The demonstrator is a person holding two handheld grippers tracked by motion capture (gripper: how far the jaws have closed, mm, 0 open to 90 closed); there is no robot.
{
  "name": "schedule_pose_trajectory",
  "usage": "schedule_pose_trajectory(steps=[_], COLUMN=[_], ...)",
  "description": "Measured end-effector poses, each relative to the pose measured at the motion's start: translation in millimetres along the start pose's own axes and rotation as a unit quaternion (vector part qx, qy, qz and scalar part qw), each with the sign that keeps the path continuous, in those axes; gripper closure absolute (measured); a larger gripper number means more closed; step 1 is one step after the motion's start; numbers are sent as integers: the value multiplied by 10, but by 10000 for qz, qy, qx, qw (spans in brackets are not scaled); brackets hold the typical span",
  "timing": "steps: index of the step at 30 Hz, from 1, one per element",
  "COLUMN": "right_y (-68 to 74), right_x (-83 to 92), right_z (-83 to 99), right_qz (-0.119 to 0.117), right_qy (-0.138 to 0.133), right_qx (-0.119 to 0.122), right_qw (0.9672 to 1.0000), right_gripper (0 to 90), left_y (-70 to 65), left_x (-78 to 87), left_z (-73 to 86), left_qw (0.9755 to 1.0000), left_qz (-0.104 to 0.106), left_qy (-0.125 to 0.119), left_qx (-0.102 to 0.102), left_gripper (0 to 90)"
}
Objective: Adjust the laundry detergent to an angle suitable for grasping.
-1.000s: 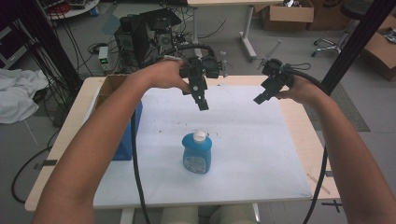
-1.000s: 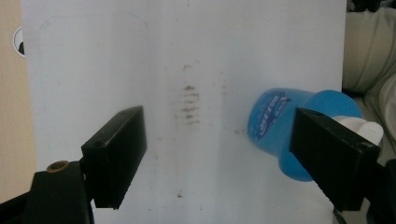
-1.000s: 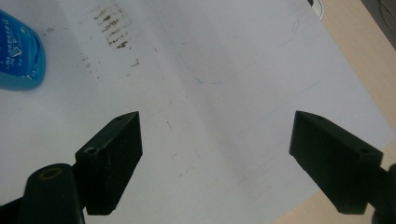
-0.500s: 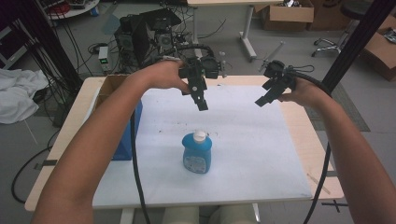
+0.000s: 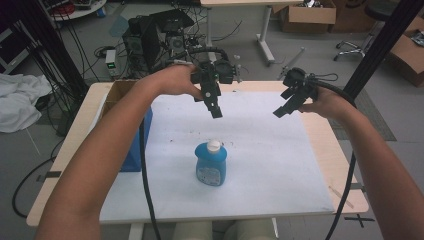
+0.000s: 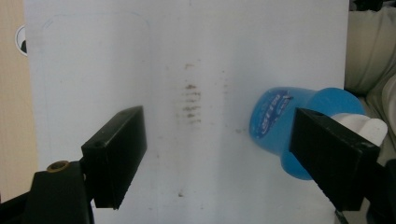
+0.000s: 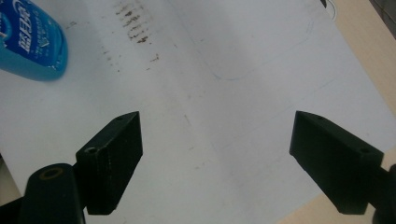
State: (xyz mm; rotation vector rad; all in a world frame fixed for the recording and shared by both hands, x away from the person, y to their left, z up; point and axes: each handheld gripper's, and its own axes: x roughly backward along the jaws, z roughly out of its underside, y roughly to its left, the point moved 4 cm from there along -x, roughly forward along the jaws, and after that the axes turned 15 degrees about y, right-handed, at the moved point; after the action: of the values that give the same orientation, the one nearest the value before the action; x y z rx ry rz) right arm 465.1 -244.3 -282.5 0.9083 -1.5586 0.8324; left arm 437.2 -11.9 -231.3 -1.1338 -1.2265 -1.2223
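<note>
Above the bench, both tongs, left and right, hung released, apart from the blue bottle standing upright.

Blue bag — (table-edge) cardboard box

Bottle: blue body, white cap, label printed in white. Table sheet: white, with brown speckled stains. Table edge: pale wood. Both grippers' jaws: black. Box at left: blue side.
</note>
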Motion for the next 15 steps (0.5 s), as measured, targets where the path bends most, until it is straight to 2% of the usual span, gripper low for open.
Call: schedule_pose_trajectory(steps=[4, 9, 15], right_y=[147, 306, 540], right_x=[-3, -1, 25], right_z=[42, 107, 134], right_qz=[-26, -95, -147], right_qy=[-23, -101, -394], right_qx=[127, 136, 229], right_qw=[9999, 9998, 9989], right_gripper=[171, 167, 161], left_y=[4, 19, 35], left_x=[-2, -15, -31], left_z=[0, 0, 5], left_qw=[10000, 10000, 10000], left_qz=[-5, 7, -6], left_qy=[16, 17, 27], left_qx=[13, 18, 20], left_gripper=[199, 199, 199])
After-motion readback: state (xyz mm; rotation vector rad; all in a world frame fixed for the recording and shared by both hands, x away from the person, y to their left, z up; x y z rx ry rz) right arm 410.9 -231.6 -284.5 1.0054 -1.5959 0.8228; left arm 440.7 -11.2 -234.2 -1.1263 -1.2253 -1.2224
